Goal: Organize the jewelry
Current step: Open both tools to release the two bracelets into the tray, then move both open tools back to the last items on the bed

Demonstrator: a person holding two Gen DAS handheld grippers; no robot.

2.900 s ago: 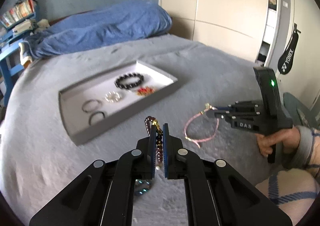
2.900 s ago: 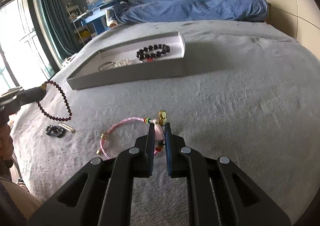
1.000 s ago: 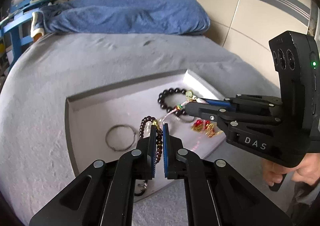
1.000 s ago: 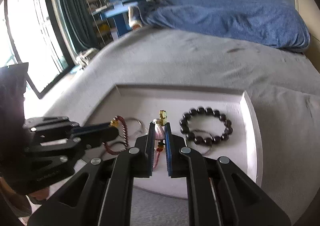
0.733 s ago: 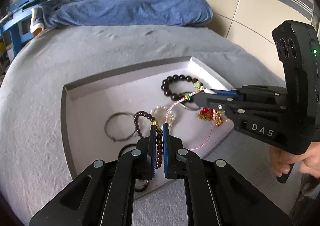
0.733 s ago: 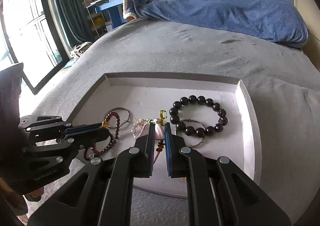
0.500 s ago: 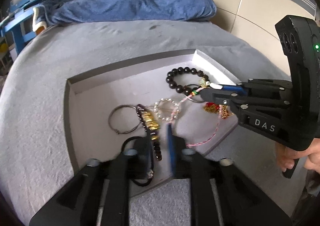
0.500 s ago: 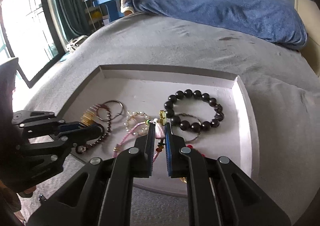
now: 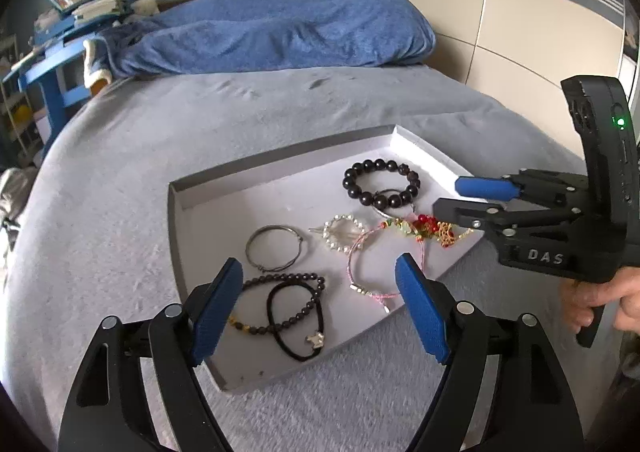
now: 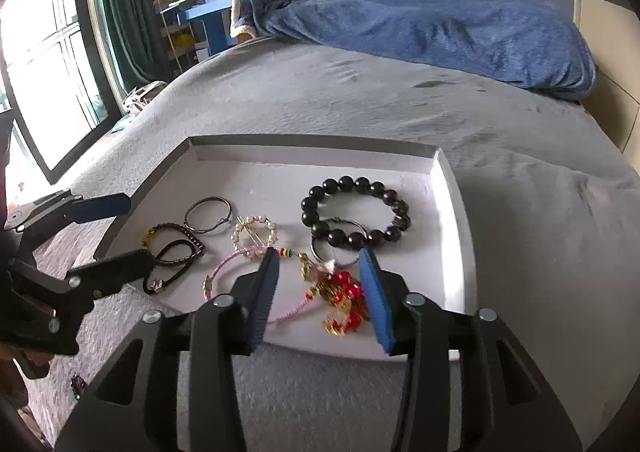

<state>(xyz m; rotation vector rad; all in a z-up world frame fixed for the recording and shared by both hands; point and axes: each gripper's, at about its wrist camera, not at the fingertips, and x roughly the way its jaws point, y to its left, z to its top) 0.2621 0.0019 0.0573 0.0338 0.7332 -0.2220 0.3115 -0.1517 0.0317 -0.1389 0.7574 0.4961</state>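
Both grippers' jaws were opening with nothing held: the left gripper (image 9: 319,304) had just dropped its bead string (image 9: 280,302) into the tray (image 9: 188,192), and the right gripper (image 10: 323,290) its pink cord (image 9: 366,272) beside it. Farther in lay a metal ring (image 9: 274,246), pearl clip (image 9: 343,231) and black beads (image 9: 381,188). Something small and dark (image 10: 77,384) remained on the bed (image 10: 360,100).
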